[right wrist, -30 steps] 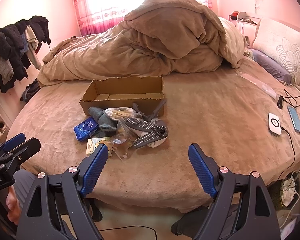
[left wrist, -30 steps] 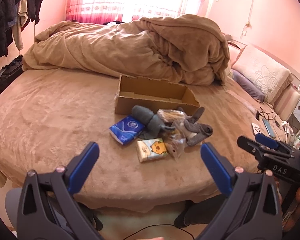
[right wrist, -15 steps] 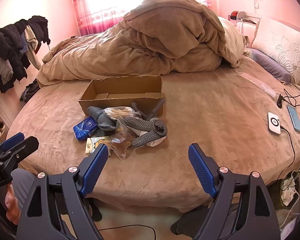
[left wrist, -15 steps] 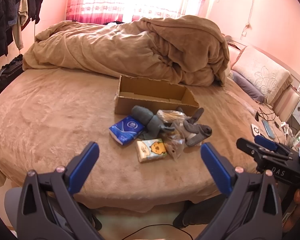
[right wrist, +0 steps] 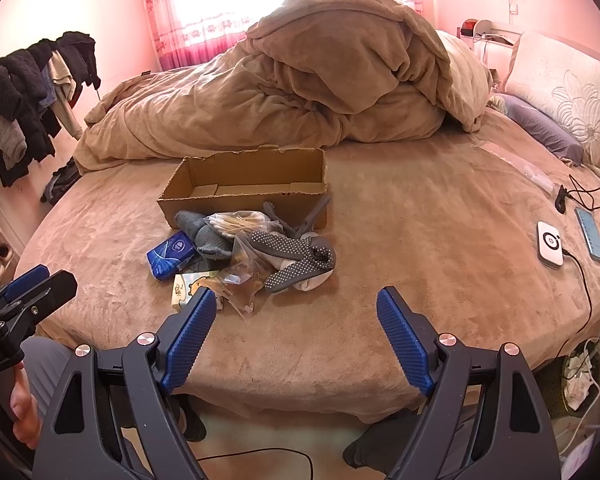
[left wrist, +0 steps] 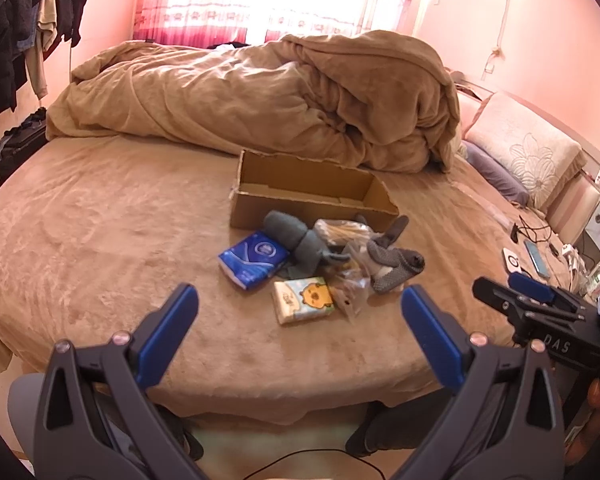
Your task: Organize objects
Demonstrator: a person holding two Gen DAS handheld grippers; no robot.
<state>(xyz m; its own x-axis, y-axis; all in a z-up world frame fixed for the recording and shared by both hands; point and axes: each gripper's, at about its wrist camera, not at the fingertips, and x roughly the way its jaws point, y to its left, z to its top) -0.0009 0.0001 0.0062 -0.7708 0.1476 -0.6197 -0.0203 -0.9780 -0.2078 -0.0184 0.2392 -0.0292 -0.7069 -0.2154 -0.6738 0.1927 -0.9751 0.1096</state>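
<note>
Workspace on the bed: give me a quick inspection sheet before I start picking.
Surface: brown bed cover, soft and rumpled.
Job's things: open cardboard box, empty; in front of it, a blue tissue pack, cartoon tissue pack, grey socks, and clear bags, piled together.
Clutter: heaped duvet behind the box; white charger and phone at the right.
Grippers: left gripper and right gripper both open, holding nothing, short of the pile.
Cables: black cable from the charger over the bed edge.
Surroundings: clothes hanging at left; pillow.
</note>
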